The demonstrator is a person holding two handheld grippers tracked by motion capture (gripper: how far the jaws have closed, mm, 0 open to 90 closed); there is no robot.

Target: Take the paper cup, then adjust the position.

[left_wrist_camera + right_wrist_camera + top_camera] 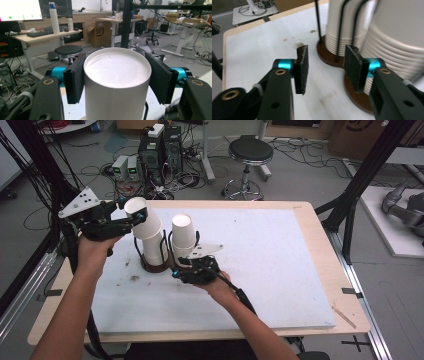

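Two stacks of upside-down white paper cups stand in a black wire holder with brown bases [152, 266] on the white board [280, 270]. The left stack [152, 237] leans to the left; its top cup [136, 206] sits between the jaws of my left gripper [134, 216], which is shut on it. Seen close in the left gripper view, the cup [117, 82] has both pads of the left gripper [117, 75] pressed on its sides. The right stack [183, 235] stands upright. My right gripper [181, 266] is open low beside its base; in the right gripper view, the right gripper [325, 66] holds nothing, with the brown base [359, 100] and cups [397, 45] just to the right.
The board lies on a wooden table [320, 235]; some dark crumbs [134, 278] lie left of the holder. Behind the table on the floor are a black stool [250, 152], computer boxes [160, 150] and cables. Black frame posts [362, 175] stand at the sides.
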